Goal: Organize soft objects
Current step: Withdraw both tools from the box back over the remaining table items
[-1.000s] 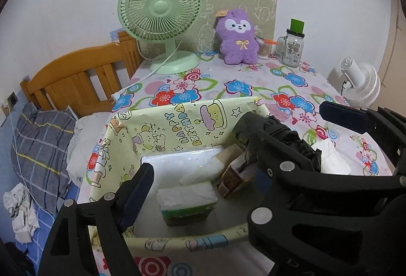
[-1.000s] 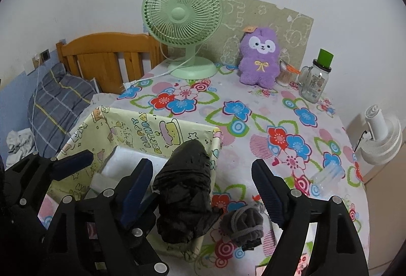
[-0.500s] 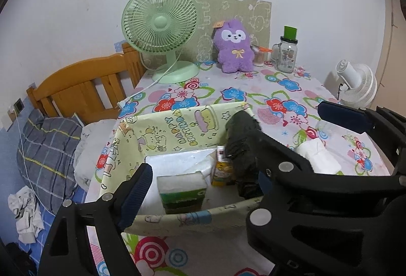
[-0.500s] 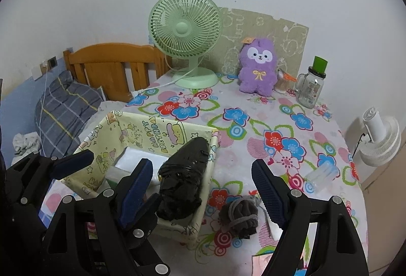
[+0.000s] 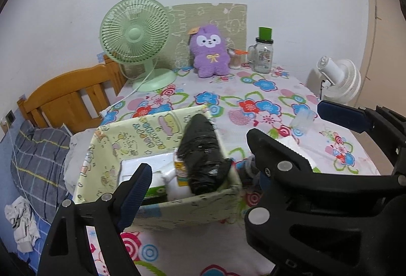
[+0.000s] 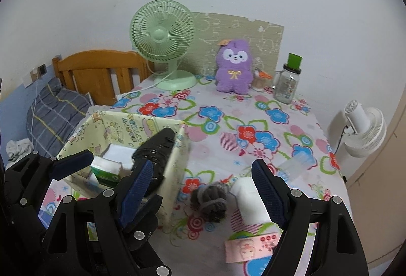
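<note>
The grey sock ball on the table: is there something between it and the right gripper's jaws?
Nothing visible. The grey sock ball lies bare on the tablecloth, ahead of the open right gripper, with the yellow box at its left and a white pack at its right.

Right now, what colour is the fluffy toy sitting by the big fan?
Purple, with a white face and a yellow bow: the plush toy. The right wrist view shows it best.

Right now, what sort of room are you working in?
Most likely a bedroom at home: a wooden bed headboard with a plaid pillow sits beside a table with a flowered cloth, holding a purple plush toy and green desk fan.
</note>
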The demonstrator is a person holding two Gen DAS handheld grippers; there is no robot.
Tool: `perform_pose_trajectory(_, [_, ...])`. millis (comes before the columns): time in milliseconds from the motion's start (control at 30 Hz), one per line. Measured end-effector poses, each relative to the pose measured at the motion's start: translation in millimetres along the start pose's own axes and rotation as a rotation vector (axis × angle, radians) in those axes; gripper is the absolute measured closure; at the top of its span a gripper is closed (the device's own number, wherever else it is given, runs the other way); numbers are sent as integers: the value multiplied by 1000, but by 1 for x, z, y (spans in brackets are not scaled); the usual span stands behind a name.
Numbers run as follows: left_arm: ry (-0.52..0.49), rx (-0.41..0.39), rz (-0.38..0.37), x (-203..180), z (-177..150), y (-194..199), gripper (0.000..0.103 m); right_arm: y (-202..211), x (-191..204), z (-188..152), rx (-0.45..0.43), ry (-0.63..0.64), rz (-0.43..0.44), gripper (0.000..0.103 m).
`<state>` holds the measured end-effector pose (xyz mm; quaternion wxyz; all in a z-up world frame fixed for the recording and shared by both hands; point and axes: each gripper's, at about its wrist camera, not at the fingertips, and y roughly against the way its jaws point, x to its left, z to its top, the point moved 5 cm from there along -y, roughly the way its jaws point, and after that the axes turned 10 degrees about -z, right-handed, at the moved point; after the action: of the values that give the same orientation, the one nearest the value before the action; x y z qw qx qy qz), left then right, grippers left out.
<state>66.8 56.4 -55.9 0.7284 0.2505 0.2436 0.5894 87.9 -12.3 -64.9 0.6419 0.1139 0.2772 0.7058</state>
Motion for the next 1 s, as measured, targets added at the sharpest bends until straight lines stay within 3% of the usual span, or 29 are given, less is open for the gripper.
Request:
perform_pose_trajectory(533, [-49,-2,-51,-52,3,-4,14,12,-53,-16,-1,-47,-74,17])
perform_pose_trajectory(833, [-84,-27,-27,-83,1,-16,14,6,-85,-31,11,-84,-99,14])
perform_pose_trajectory(1000, [-94,-9,-73,-98,-4,-28,14,2,-101,-43,29,-99,-125,14])
